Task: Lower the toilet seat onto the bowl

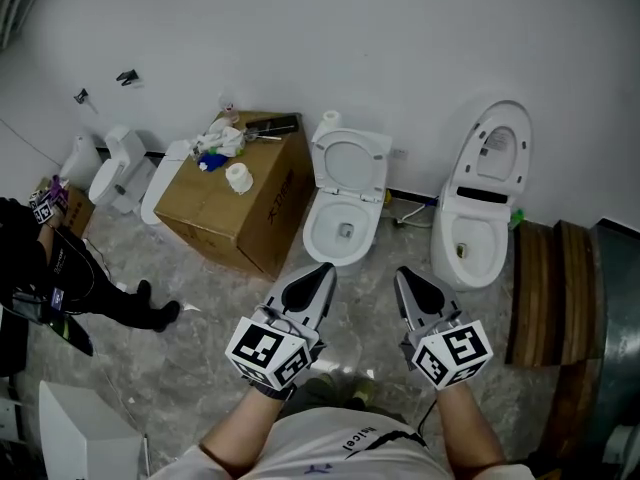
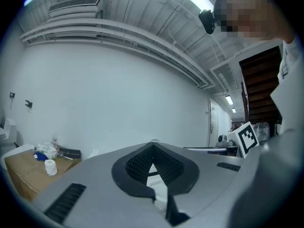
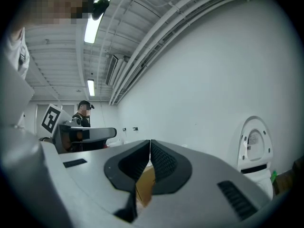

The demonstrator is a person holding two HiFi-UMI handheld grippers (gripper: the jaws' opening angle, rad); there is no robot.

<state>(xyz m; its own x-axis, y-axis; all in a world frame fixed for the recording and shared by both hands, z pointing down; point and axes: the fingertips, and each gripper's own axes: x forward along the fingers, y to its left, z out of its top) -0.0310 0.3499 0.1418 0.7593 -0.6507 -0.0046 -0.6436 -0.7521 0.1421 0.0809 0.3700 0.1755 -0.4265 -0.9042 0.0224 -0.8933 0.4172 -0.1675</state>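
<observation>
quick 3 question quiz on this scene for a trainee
1. True or false: the seat nearest the box is already down on its bowl.
2. What sits on the box? A) roll B) bucket C) shoe
3. Fill in: the right tool has its jaws ____, with nothing held.

Key: 1 false; 2 A; 3 shut

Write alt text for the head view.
Two white toilets with raised seats stand against a wall: the centre toilet and the right toilet. The left tool and right tool, both shut, point toward them; a cardboard box sits at left.
</observation>
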